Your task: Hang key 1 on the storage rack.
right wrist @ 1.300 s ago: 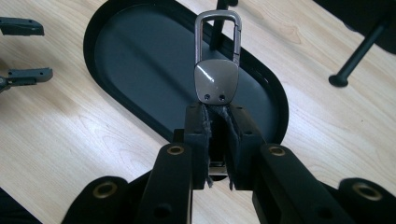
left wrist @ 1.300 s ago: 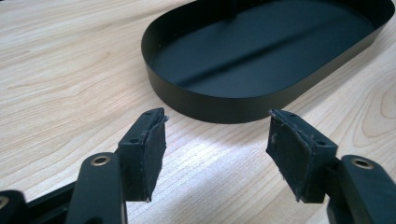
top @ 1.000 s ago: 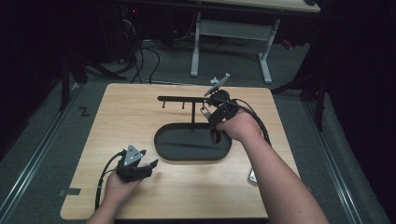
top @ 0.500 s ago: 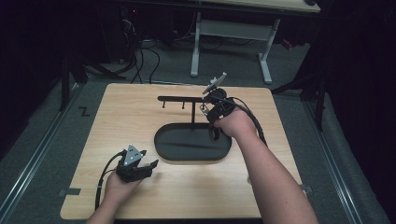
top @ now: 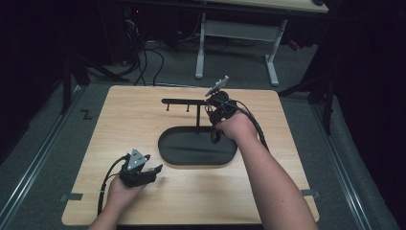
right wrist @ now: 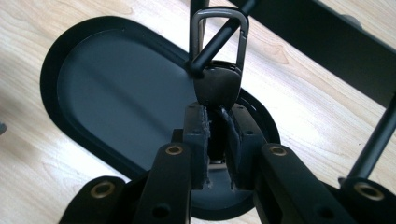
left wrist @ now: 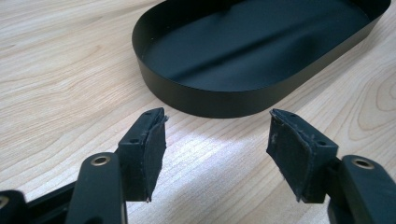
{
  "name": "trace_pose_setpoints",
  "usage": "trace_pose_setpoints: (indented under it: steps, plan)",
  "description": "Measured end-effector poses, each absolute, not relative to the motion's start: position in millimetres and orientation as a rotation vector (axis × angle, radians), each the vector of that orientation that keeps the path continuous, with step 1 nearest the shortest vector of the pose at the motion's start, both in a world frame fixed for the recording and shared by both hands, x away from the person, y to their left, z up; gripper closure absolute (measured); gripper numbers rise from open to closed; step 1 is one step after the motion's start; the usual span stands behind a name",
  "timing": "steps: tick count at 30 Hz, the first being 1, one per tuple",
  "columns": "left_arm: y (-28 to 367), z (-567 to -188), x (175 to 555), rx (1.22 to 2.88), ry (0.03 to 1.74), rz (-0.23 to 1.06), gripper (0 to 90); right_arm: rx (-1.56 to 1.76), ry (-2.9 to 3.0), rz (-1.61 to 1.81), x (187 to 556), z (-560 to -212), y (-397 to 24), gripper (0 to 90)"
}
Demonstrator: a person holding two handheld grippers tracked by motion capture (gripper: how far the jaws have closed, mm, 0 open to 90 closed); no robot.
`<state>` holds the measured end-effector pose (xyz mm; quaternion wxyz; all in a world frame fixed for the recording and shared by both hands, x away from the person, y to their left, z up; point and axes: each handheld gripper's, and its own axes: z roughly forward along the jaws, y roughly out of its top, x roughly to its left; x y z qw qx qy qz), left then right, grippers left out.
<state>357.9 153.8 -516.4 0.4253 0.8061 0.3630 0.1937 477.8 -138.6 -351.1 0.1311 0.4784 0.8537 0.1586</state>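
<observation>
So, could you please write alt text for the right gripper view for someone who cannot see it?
The right gripper is shut on a dark metal carabiner clip whose loop encircles a thin black peg of a stand. Beneath lies a black oval tray on a light wooden table.

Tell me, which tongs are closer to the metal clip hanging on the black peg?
Right. The right tongs are shut on the grey metal clip, hooked over a black peg. The left tongs rest open on the wooden table, beyond the black oval tray.
</observation>
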Motion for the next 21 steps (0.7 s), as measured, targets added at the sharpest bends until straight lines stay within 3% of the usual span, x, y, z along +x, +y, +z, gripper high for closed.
trace_pose_setpoints:
  steps: [21]
  plan:
    - [154.5, -517.0, 357.8, 2.017, 0.910, 0.477, 37.3, 1.405, 2.461, 0.456, 485.0, -358.1, -136.3, 78.3]
